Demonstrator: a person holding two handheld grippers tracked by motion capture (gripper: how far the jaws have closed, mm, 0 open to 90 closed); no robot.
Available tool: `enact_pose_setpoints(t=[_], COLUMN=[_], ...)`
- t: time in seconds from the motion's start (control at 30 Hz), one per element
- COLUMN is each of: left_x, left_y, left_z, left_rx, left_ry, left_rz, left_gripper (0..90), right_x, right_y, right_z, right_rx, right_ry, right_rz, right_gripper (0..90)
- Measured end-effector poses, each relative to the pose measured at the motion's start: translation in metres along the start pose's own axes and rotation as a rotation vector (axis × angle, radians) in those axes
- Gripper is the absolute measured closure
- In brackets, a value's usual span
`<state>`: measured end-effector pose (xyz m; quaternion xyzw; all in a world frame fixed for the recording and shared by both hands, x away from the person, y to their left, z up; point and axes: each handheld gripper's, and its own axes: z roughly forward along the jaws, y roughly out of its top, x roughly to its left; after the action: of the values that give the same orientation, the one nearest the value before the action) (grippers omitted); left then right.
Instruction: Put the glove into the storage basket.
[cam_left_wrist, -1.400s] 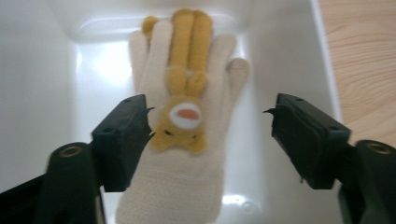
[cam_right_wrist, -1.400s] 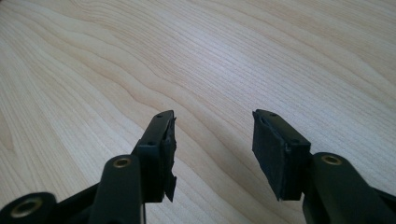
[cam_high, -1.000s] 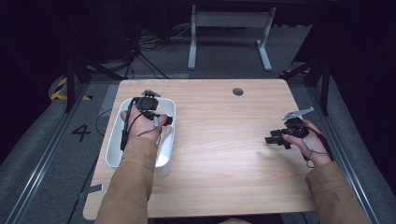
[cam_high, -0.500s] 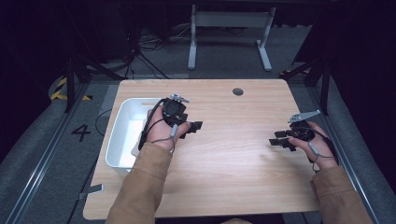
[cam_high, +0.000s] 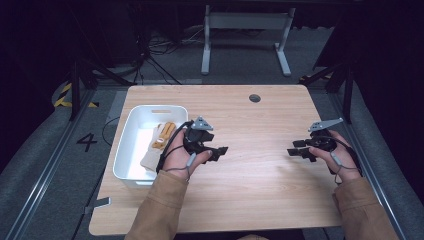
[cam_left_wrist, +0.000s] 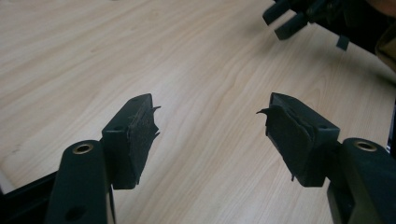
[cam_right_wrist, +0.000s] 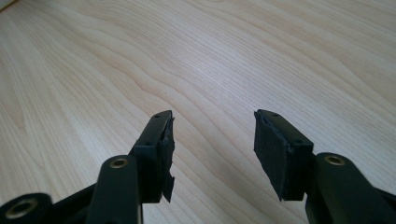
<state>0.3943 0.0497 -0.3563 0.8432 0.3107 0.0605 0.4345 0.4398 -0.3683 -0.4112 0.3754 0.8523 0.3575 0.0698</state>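
Wooden counter (cam_high: 260, 165), bare across the middle. White bin (cam_high: 131, 150) at its left edge, work glove (cam_high: 159, 142) inside, long axis running away from the person. Left gripper (cam_high: 220, 151) nearest, just beside the bin, pointing away; jaws half-open, empty. Right gripper (cam_high: 296, 149) well apart, jaws likewise parted, empty.

Dim workroom around a pale wooden table

The table (cam_high: 260, 200) has a light wood-grain top with a small round hole (cam_high: 254, 98) near its far edge. Grey carpet floor (cam_high: 35, 200) surrounds it, marked with a number 4 (cam_high: 87, 142) and a yellow-and-black striped tape patch (cam_high: 67, 97). Beyond stands a grey metal frame (cam_high: 245, 30), with black cables (cam_high: 160, 50) on the floor. The far background is dark.
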Motion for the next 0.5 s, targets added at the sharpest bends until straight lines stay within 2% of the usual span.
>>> enact_pose_setpoints(t=[0.1,0.2,0.3,0.4,0.5], left_x=[-0.003,-0.002,-0.001,-0.002,-0.003], left_y=[-0.008,-0.018,-0.023,-0.031,-0.035], left_z=[0.009,0.017,0.024,0.033,0.038], left_rx=[0.009,-0.017,-0.005,-0.001,0.012], left_ry=[-0.027,-0.075,-0.083,-0.103,-0.101], left_rz=[0.024,0.037,0.063,0.042,0.049], left_gripper=[32.9,31.8,29.7,29.6,29.3], right_x=[0.001,0.002,0.001,0.000,-0.001], right_y=[0.001,0.000,-0.001,-0.001,-0.002], right_z=[0.002,0.004,0.002,0.001,0.001], right_rx=[-0.003,0.005,0.002,-0.003,-0.003], right_ry=[0.013,0.015,0.012,0.014,0.016], right_rz=[-0.010,-0.013,-0.010,-0.005,-0.003], right_gripper=[48.5,48.5,48.6,48.5,48.4])
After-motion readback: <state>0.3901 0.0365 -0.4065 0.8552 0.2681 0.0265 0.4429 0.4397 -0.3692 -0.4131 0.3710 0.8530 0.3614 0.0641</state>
